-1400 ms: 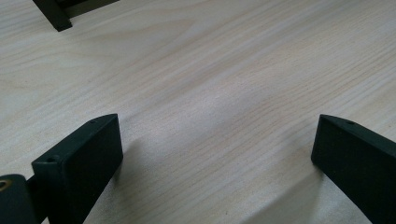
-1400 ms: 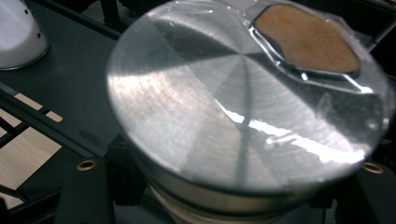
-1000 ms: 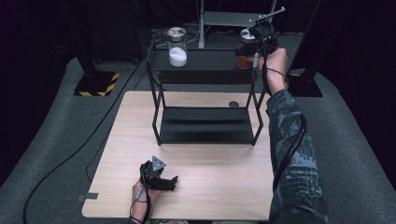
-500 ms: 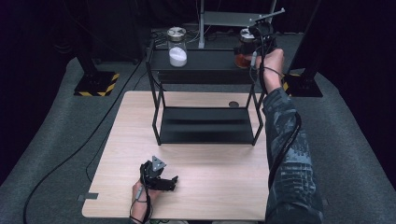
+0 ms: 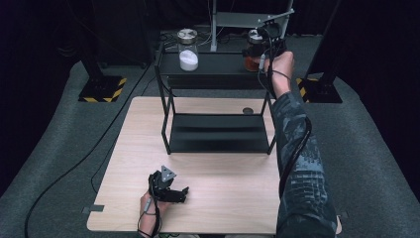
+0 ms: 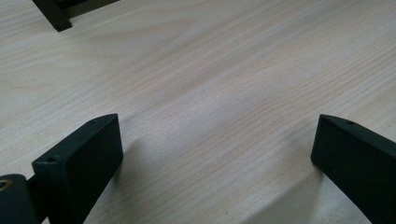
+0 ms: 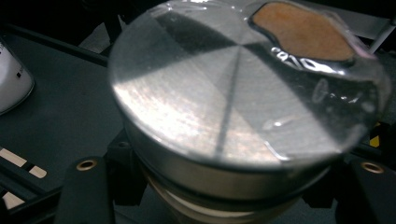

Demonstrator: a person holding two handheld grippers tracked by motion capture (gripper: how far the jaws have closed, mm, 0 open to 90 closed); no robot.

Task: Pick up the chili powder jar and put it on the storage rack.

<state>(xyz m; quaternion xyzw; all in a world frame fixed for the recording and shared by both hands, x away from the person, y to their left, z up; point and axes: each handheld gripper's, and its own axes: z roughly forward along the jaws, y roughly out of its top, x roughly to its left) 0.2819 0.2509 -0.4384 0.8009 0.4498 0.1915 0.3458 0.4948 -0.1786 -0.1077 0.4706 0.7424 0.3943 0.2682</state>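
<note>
The left gripper (image 5: pixel 184 193) lies as before near the desk's (image 5: pixel 233 183) front edge, jaws spread and empty. At the rack's (image 5: pixel 218 67) top right corner, the right gripper (image 5: pixel 260 49) has stayed clamped around the upright amber jar (image 5: pixel 253 58), whose long axis stands vertical with its steel lid (image 7: pixel 233 98) up.

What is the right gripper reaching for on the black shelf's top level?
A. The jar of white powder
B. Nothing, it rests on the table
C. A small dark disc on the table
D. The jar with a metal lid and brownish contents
D: the right gripper is up at the brown-filled jar on the shelf, and in the right gripper view its jaws flank that jar just under the metal lid.
</note>
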